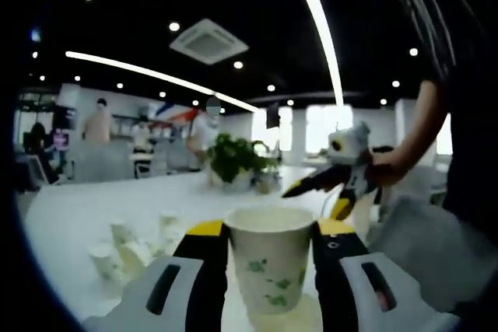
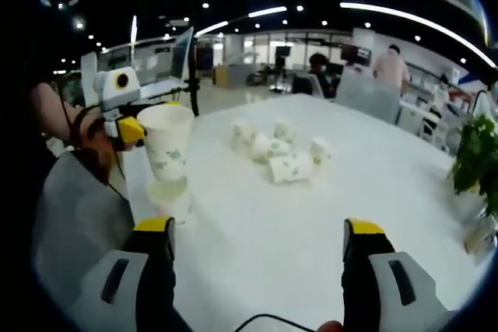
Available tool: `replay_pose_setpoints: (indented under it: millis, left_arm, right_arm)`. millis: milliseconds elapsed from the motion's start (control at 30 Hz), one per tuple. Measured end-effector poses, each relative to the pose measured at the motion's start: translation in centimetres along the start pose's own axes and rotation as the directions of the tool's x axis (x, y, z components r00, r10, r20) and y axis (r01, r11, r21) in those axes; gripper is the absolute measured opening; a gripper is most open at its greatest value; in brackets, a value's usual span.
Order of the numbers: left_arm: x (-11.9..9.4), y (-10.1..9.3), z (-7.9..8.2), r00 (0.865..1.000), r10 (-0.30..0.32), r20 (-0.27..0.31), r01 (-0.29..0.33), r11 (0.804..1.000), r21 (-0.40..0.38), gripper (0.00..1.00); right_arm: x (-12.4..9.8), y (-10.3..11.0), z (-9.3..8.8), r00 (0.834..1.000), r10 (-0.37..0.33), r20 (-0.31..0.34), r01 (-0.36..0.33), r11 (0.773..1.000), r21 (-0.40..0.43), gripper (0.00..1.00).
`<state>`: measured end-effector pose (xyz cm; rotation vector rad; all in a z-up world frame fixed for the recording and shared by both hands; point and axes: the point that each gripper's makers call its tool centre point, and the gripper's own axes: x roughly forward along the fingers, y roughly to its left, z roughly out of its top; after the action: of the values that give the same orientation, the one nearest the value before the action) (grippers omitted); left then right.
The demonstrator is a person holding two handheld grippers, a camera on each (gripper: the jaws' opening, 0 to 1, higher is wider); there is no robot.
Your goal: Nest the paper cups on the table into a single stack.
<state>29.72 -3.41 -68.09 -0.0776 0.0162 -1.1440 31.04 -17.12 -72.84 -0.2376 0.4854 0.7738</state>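
Where the big white table (image 2: 257, 239) spreads across the office, everything else can be placed against it. On a far edge of the table stands a green potted plant (image 1: 233, 159), also seen at the right side of the right gripper view (image 2: 478, 157). Out on the middle of the table lies a loose cluster of paper cups (image 2: 280, 153), some upright and some tipped on their sides, touching or just beside one another; in the left gripper view the same cluster (image 1: 128, 250) sits to the left. Above the near edge of the table, the left gripper (image 1: 271, 232) holds an upright paper cup (image 1: 270, 258) with a green leaf print, its jaws pinching the cup from both sides; from the right gripper view that cup (image 2: 166, 141) hangs over a pale cup (image 2: 167, 192) standing on the table. The right gripper (image 2: 259, 232) hovers over the table with its jaws spread wide and nothing between them.
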Motion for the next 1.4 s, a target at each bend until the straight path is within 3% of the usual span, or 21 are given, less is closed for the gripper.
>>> replay_pose_setpoints:
  millis: [367,1033,1400]
  left_arm:
    - [-0.2,0.2,-2.8,1.0,0.013,-0.018,-0.014,0.999,-0.049,0.41]
    - [-0.6,0.1,-4.8,0.996,-0.001,-0.085,-0.005,0.997,-0.073,0.44]
    - [-1.6,-0.5,-6.5,0.989,-0.026,-0.149,0.01,0.995,-0.103,0.49]
  right_arm:
    - [0.2,0.4,-0.4,1.0,0.018,-0.019,-0.019,1.0,-0.01,0.86]
    - [0.2,0.5,0.0,1.0,0.027,-0.009,-0.027,1.0,-0.011,0.84]
    - [0.3,0.8,0.1,0.999,0.033,0.001,-0.033,0.999,-0.008,0.84]
